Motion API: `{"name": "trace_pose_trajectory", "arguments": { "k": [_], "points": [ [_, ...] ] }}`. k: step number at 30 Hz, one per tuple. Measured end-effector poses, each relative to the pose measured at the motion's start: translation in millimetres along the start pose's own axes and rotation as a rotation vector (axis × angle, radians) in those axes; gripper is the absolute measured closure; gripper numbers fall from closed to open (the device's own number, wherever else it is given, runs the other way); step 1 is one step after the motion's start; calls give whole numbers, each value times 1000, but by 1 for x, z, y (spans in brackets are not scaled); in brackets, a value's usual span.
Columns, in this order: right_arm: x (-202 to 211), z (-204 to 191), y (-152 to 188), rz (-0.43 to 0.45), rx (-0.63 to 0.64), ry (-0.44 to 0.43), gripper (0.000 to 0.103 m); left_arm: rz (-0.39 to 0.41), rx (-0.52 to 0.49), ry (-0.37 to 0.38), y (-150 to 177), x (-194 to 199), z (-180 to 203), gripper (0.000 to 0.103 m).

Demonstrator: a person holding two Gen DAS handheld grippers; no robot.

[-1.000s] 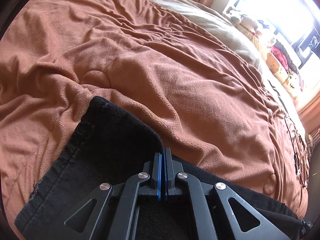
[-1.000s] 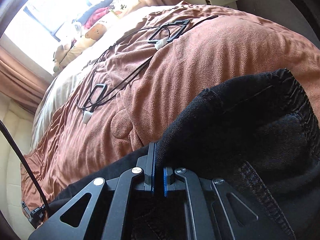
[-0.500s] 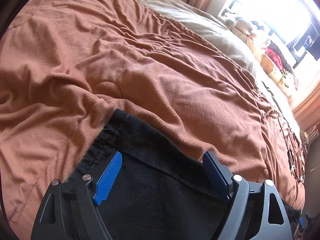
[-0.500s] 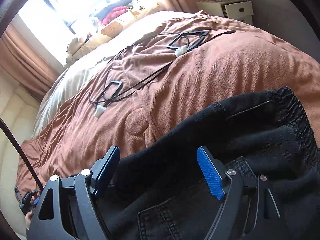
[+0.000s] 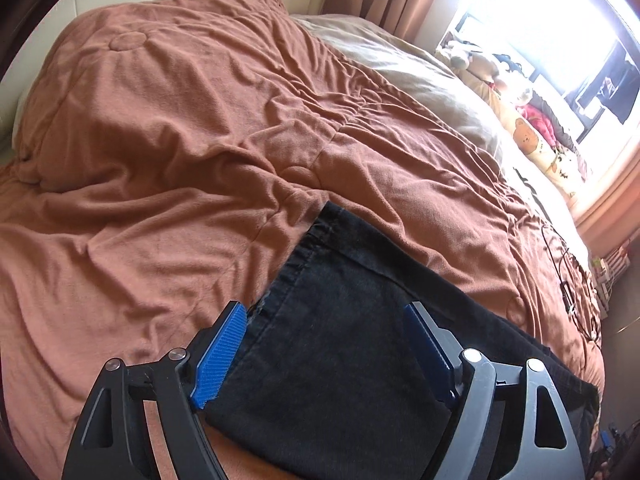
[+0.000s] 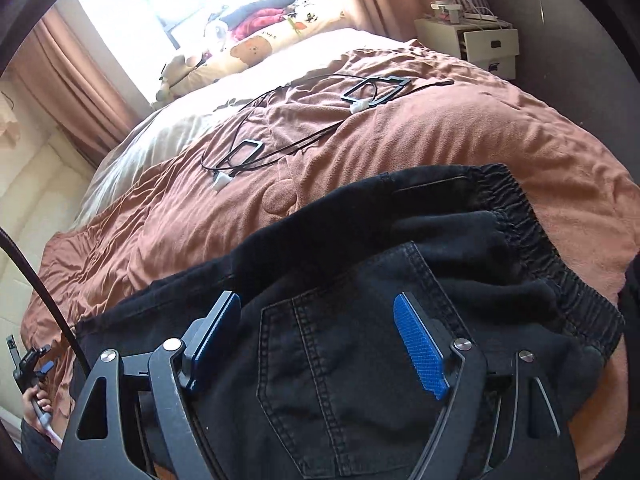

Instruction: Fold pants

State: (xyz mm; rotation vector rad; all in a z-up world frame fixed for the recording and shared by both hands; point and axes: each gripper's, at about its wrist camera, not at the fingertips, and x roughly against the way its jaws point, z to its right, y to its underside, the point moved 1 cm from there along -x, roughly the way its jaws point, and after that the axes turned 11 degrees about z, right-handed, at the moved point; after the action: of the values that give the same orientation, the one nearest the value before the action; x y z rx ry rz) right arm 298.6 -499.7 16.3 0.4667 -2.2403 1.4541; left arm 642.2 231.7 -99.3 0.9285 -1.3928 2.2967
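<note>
Blue ribbed pads (image 5: 218, 362) line both fingers of the left gripper (image 5: 324, 356), whose jaws now stand wide and are closing slightly with nothing pinched; the black pants (image 5: 344, 344) lie beneath the gap, not between the pads. The right gripper (image 6: 320, 344) also stands spread and empty above the back pocket (image 6: 340, 380).

Change: a second ago both grippers were clamped shut on folds of the dark fabric. Both have since let go and pulled back and upward. The pants now rest unaided on the brown blanket (image 5: 180, 120), hem end (image 5: 316, 240) in the left view, elastic waistband (image 6: 532, 224) in the right. Judged from this, one fold has been laid down and released; the garment looks doubled lengthwise, and a further fold across its length probably remains.

Count:
- Grippers: two, both unloaded.
- Pants: one pair.
- Blankets: one brown, with a pale sheet (image 6: 168, 136) beyond it.
- Black frames (image 6: 378, 90) lying in a tangle of cables: two.
- Bedside cabinet (image 6: 472, 44): one.
</note>
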Motion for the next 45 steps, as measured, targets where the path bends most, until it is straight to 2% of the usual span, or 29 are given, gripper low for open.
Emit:
{"name": "trace_pose_trajectory", "arguments": {
  "k": [5, 15, 24, 29, 33, 36, 41, 45],
  "points": [
    [35, 13, 15, 6, 13, 6, 25, -32, 7, 11, 23, 20, -18, 41],
    [85, 48, 40, -3, -3, 15, 25, -58, 73, 17, 65, 45, -46, 48],
    [113, 85, 61, -25, -24, 56, 25, -103, 151, 18, 88, 30, -57, 48],
    [120, 119, 70, -11, -111, 101, 25, -110, 155, -3, 97, 21, -58, 48],
    [116, 140, 75, -9, -202, 92, 25, -119, 169, -31, 103, 18, -65, 60],
    [108, 154, 76, -2, -284, 74, 36, -135, 182, -57, 107, 17, -75, 65],
    [89, 176, 83, 25, -423, 48, 36, -146, 228, -23, 110, 13, -85, 65],
    [78, 183, 86, 43, -468, 6, 36, -138, 244, -19, 108, 10, -84, 65]
  ]
}}
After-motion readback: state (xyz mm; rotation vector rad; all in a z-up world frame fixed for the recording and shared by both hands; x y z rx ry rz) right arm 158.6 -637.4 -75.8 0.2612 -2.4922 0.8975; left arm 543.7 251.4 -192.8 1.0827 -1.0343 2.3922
